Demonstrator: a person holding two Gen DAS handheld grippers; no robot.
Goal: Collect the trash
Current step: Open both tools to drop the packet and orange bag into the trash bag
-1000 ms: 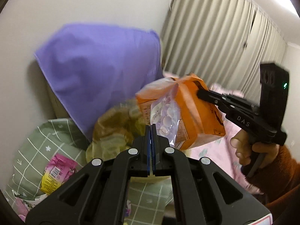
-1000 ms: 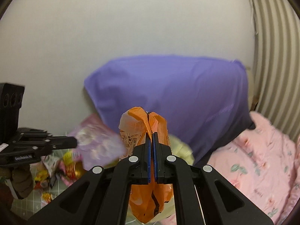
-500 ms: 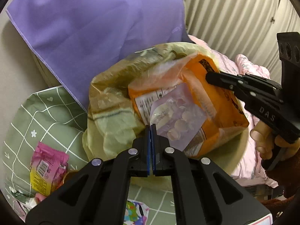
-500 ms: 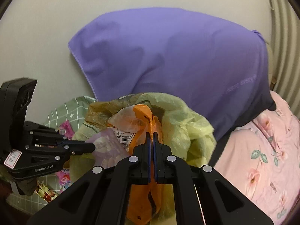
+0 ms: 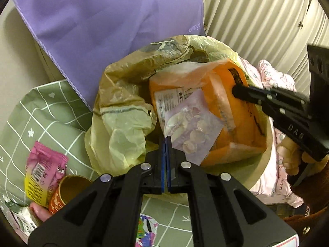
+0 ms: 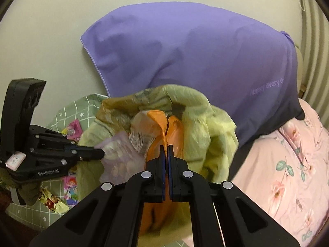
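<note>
The orange snack bag (image 5: 226, 111) and the clear purple candy pouch (image 5: 191, 131) are both hanging over the open mouth of the yellow trash bag (image 5: 123, 123), neither one released yet. The left tongs (image 5: 166, 142) are pinching together on the lower corner of the candy pouch, which is lying just ahead of their tips and against the orange bag's label side. The right tongs (image 6: 166, 150) are clamping the orange bag's top seam, the bag body drooping below and ahead of them into the yellow liner; in the left view these same tongs are reaching in from the right side. Judgement: two pieces are partway in, drop not yet done; both tongs need to part over the opening. Remaining work looks substantial. To the left of the left tongs, on the green checked bedcover (image 5: 51, 111), a pink-and-yellow wrapper (image 5: 44, 173) and an orange can (image 5: 65, 191) are lying uncollected, with a colourful packet (image 5: 147, 230) below the tongs. In the right view a gold wrapper (image 6: 51, 203) is also waiting at lower left. Beyond the trash bag, a purple pillow (image 6: 195, 61) is leaning on the wall, and a pink floral quilt (image 6: 287, 175) is lying to the right.
</note>
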